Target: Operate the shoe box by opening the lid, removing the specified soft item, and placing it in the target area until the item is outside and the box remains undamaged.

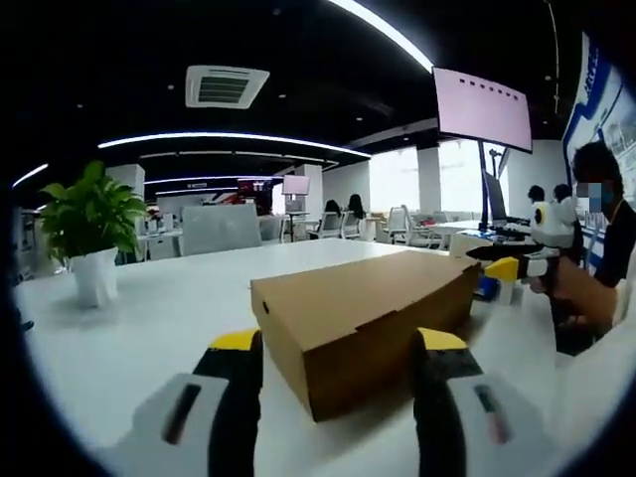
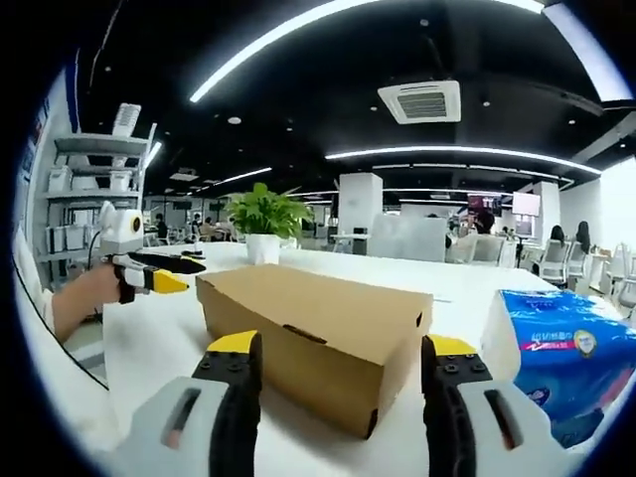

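sitting closed on a white table (image 1: 149,318), a plain brown cardboard shoe box (image 1: 373,323) lies with its lid down. it appears from opposite sides in the two views.

from the left gripper view, the left hand-held gripper (image 1: 338,348) is released, its two yellow-tipped black jaws spread wide on either side of the near corner of the box, not clearly touching it. a potted green plant (image 1: 89,234) in a white pot stands toward the far left edge of the table. beyond the far end of the box, at the right, the right hand-held gripper (image 1: 507,268) comes into view, held in a person's hand (image 1: 581,293), with a small patch of blue just behind it. a large pink screen (image 1: 482,107) hangs overhead, and office chairs and seated people show in the background.

from the right gripper view, the right hand-held gripper (image 2: 338,350) is likewise released, its jaws wide apart and flanking the box's near end (image 2: 318,333). this side shows a blue and white pack of tissue (image 2: 556,353) lying on the table just to the right of the box. the left hand-held gripper (image 2: 174,283) shows at the left, near the table's edge, held in a hand (image 2: 84,298), apart from the box. the same plant (image 2: 260,224) stands beyond the box, and grey shelving (image 2: 94,194) fills the far left.
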